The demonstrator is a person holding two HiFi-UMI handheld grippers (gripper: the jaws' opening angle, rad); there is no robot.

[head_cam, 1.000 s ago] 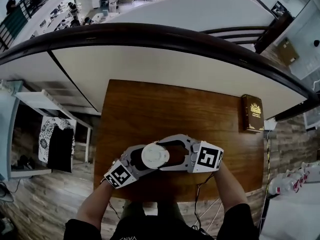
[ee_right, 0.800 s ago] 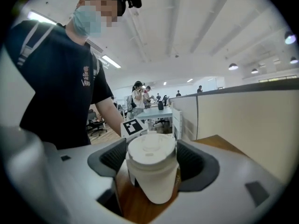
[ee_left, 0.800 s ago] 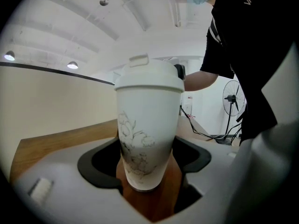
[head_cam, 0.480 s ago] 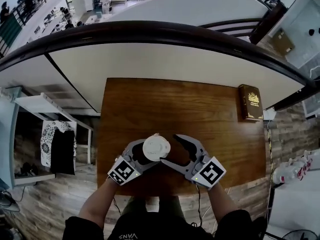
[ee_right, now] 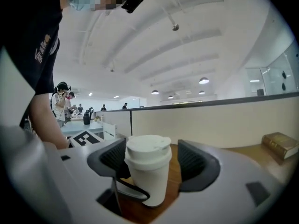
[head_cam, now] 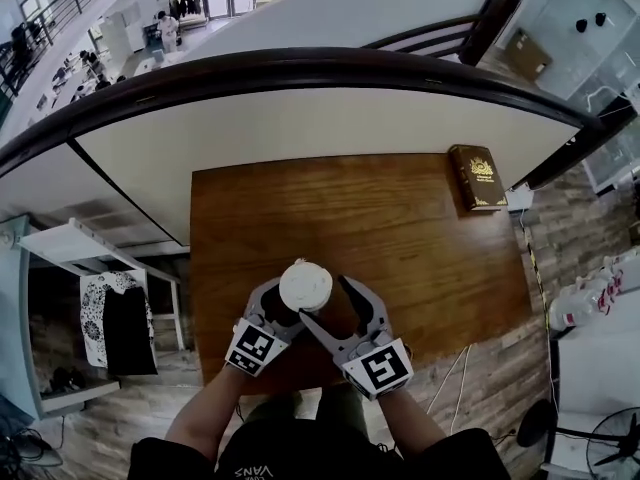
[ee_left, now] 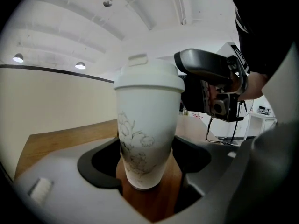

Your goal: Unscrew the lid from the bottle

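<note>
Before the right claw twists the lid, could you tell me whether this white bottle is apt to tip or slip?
The bottle tapers toward its base, so a push near the lid would probably tip it. Its smooth wall looks slippery, so it may spin inside the left claw.

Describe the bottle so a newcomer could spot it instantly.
On the wooden table, near its front edge, stands the bottle. It is the only white upright thing, tapered, with a faint floral sketch and a white lid; the dark book lies flat at the far right corner.
</note>
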